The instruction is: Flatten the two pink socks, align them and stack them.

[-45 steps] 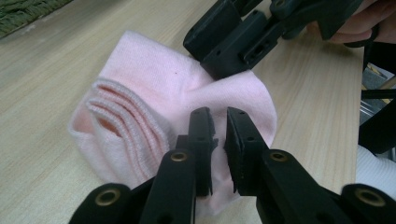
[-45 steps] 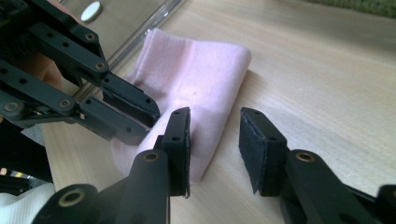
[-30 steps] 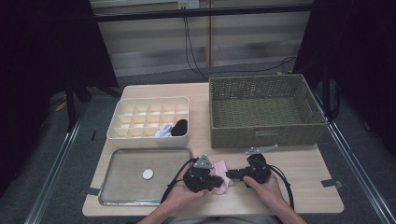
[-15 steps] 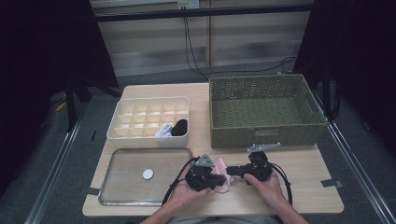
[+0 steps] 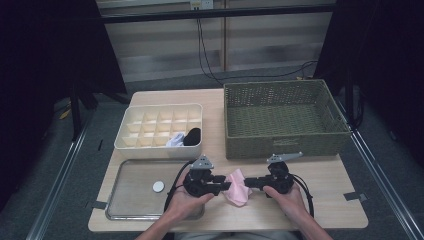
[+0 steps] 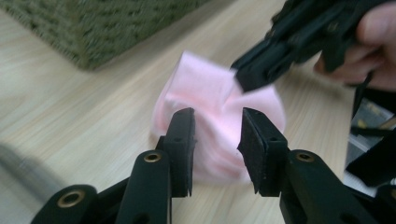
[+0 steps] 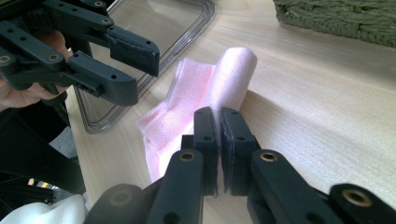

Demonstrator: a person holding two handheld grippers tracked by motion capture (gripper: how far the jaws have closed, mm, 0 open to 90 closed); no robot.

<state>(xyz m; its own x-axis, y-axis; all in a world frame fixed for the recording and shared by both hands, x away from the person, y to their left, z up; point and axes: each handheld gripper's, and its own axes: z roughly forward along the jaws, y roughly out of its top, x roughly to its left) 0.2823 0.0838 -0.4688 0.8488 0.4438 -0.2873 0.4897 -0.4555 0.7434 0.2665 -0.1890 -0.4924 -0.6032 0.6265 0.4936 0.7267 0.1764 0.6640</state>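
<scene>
Jaws first: the right gripper [image 7: 218,116] is clamped tight on the pink sock [image 5: 238,187], pinching a fold of it, while the left gripper [image 6: 217,140] has just been opening, its jaws now standing apart with the sock in front of them and nothing pressed between the pads. The sock sits half rolled on the counter [image 5: 325,200], right between the two grippers near the front edge.

Risk from here, as I read it: only one side holds the roll now. If the right hand lifts or tugs, the loose layers could unroll and flop open, since the left jaws no longer pin them. The left pads are also close enough to snag the cloth while drawing away and drag it out of shape.

Moving outward: just left of the sock lies a clear tray [image 5: 131,210] with one small white disc [image 5: 158,186] in it. Behind that, the white divided box [image 5: 159,110] holds a black sock [image 5: 192,136] and a white sock [image 5: 175,140] in its front cells, the other cells empty. Behind the right hand, the green woven basket [image 5: 285,145] looks empty.
</scene>
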